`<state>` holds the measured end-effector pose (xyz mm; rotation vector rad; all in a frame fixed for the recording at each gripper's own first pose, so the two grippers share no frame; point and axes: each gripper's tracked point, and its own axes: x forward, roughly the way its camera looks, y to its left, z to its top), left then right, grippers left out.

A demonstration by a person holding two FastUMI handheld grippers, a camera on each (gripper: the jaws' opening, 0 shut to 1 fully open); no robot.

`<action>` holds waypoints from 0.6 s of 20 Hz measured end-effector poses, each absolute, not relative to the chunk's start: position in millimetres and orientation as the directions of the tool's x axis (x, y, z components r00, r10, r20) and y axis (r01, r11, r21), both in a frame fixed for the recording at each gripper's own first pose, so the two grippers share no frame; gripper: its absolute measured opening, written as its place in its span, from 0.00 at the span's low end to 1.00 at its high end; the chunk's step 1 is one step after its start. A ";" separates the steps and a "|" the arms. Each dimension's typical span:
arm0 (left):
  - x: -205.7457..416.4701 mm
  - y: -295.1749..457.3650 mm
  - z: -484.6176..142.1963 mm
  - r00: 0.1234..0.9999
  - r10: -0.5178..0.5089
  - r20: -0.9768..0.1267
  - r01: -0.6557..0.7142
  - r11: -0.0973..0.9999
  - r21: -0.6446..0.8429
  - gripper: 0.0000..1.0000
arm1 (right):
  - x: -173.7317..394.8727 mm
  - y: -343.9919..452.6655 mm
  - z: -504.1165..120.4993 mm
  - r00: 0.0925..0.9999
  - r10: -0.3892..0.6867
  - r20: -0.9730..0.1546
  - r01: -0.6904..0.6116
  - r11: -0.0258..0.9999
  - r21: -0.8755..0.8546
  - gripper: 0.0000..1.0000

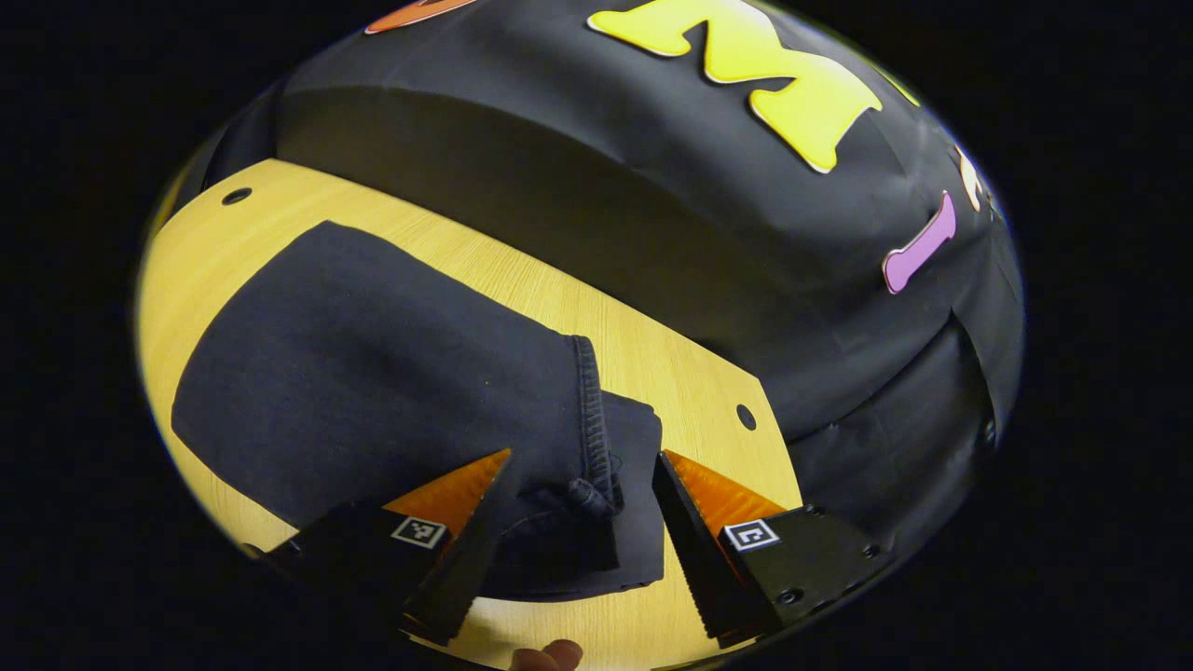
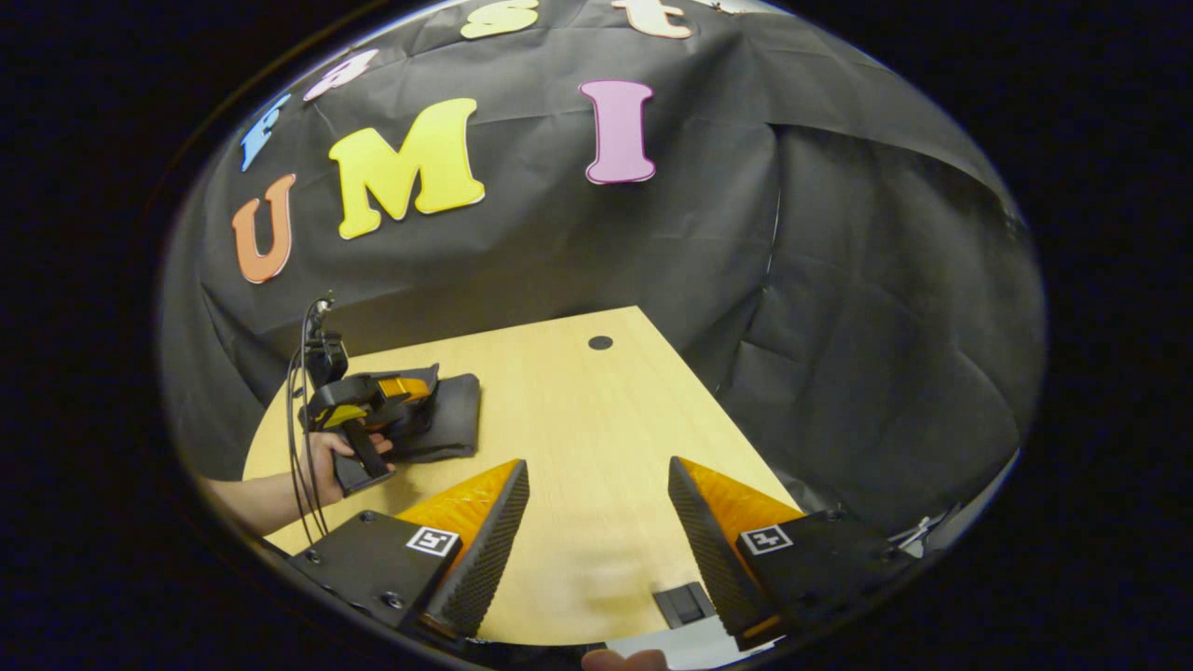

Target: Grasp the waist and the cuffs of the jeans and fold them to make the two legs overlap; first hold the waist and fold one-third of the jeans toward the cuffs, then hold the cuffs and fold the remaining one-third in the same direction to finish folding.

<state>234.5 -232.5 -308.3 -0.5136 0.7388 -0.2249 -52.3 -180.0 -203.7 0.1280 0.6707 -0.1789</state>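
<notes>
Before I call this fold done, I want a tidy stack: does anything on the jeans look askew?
Slightly. In the left gripper view the jeans lie folded on the table, but the hemmed cuff stops short of the layer beneath, which sticks out past it. The left gripper has its jaws open around that end.

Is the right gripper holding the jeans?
No. In the right gripper view, the right gripper is open over bare table, while the jeans lie far off by the left gripper.
</notes>
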 end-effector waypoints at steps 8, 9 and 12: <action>190.1 -221.0 -247.4 0.744 -0.387 -0.545 0.073 0.857 -0.509 0.98 | -34.6 -152.3 -182.6 0.831 -0.074 -0.551 0.146 0.985 0.088 0.94; 183.1 -214.0 -228.0 0.764 -0.377 -0.525 0.084 0.863 -0.498 0.98 | -28.4 -140.8 -176.2 0.846 -0.055 -0.531 0.114 0.990 0.080 0.94; 164.2 -180.0 -164.1 0.842 -0.316 -0.437 0.132 0.906 -0.402 0.98 | -9.3 -94.6 -152.6 0.885 0.035 -0.464 0.006 0.996 0.086 0.93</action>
